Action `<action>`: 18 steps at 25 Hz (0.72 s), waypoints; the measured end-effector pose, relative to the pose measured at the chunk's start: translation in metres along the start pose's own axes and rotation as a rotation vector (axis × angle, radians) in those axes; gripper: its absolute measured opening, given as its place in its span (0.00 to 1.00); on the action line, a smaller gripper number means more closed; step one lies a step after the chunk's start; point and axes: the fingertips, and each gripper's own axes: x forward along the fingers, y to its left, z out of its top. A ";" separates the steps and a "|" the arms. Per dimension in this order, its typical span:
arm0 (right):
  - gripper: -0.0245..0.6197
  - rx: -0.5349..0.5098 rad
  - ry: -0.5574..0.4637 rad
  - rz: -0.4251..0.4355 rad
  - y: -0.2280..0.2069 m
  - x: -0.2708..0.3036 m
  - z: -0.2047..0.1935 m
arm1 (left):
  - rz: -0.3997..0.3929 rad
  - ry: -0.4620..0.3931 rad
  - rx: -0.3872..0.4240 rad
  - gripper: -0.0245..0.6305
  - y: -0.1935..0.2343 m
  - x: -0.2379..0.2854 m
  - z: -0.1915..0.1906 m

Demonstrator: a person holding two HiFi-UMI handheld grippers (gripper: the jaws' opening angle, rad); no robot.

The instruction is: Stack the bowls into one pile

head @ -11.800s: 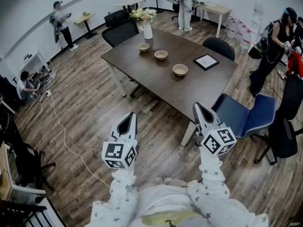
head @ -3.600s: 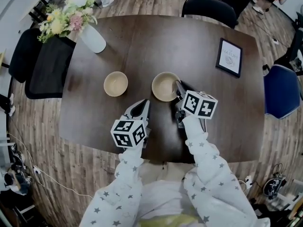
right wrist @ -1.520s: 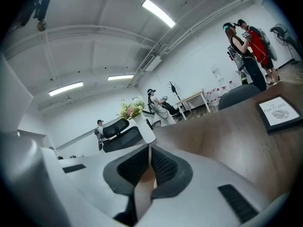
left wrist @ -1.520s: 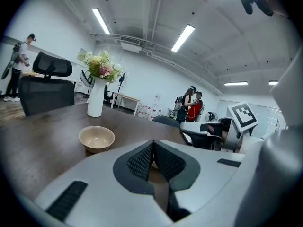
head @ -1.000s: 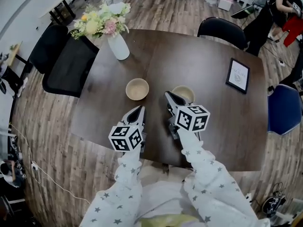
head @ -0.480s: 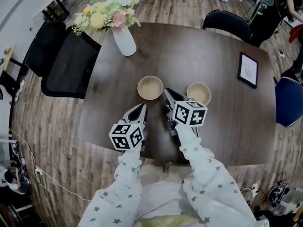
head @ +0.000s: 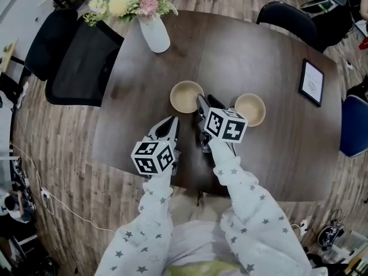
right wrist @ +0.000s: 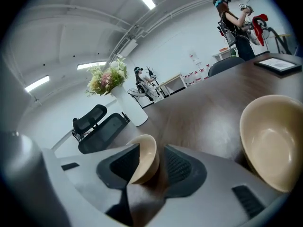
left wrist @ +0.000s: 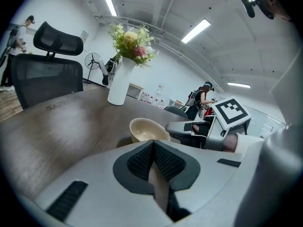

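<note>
Bowls: I count two on the dark table (head: pixel 241 50), a left bowl (head: pixel 185 96) and a right bowl (head: pixel 252 109), near each other but apart. I cannot tell whether the right one is a single bowl or has another nested inside.

My right gripper (head: pixel 201 101) sits at the near rim of the left bowl. In the right gripper view its jaws are part-way apart and straddle the bowl's wall, with a thin dark gap between the wall and one pad. My left gripper (head: pixel 172 122) hovers over the table's near edge, just short of the left bowl. Its jaws are pressed together with nothing between them.

Otherwise I count one white vase (head: pixel 155 36) of flowers (head: pixel 129 2) and one framed picture (head: pixel 311 83) on the table. Three chairs stand round it: a black mesh chair (head: pixel 80 65), a dark chair (head: pixel 287 22), and a blue chair (head: pixel 355 125) cut off by the frame edge.

The right gripper's marker cube (head: pixel 225 124) hides the gap between the bowls. In the right gripper view the right bowl is cropped at the frame edge.
</note>
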 end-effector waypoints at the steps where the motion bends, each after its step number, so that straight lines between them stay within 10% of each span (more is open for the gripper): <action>1: 0.26 0.007 0.005 0.001 -0.001 0.004 -0.001 | 0.004 0.001 -0.003 0.08 0.001 0.001 -0.001; 18: 0.11 -0.031 0.125 -0.016 -0.002 0.032 -0.015 | 0.042 -0.008 -0.023 0.08 0.010 0.003 0.003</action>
